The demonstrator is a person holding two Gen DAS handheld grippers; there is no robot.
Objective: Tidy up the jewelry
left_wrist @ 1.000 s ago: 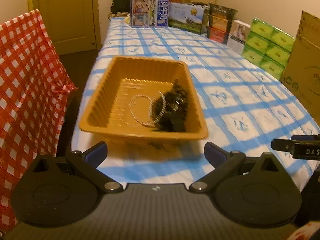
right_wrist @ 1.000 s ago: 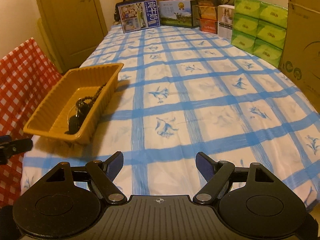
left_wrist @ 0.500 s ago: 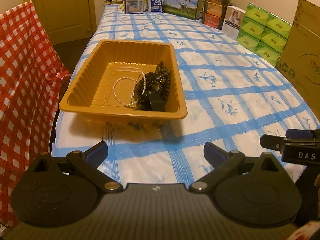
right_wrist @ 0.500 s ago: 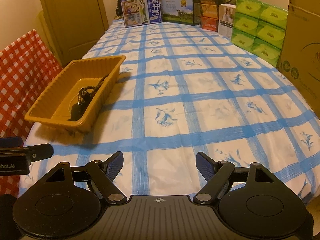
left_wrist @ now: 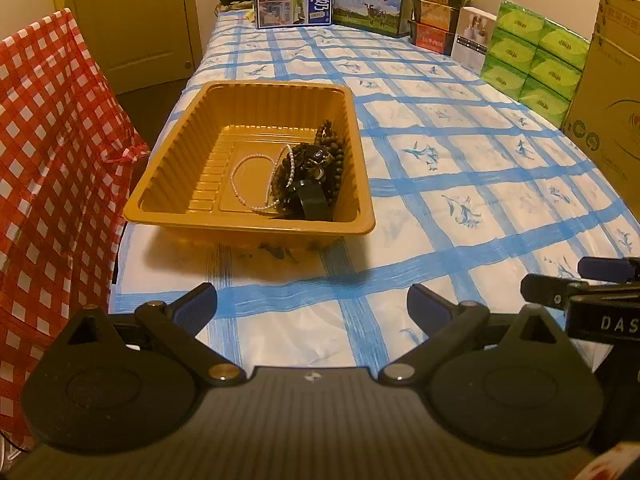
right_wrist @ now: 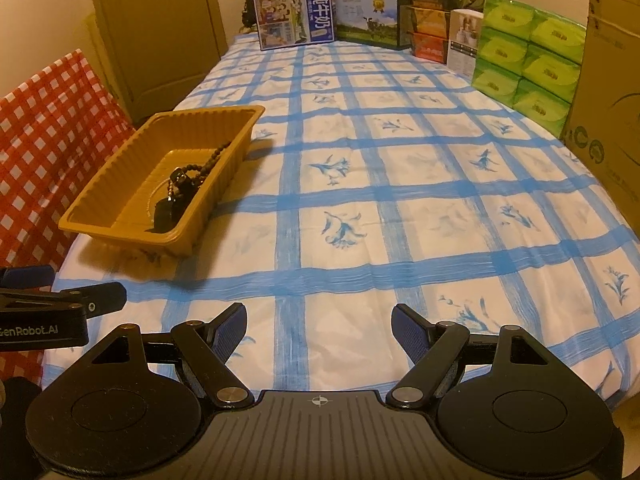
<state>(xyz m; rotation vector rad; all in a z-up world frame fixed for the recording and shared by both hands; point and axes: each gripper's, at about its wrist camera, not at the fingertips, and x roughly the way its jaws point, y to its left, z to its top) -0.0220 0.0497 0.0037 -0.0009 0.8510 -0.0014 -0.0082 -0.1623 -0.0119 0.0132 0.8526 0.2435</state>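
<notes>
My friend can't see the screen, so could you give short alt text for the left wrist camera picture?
A golden plastic tray on a blue-checked tablecloth holds a pearl strand and dark wooden beads. The left gripper has its fingers open and empty in the foreground.

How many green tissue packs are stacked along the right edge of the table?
6 show, in a block three high and two across: top pair, middle pair, bottom pair. More may sit hidden behind them.
</notes>
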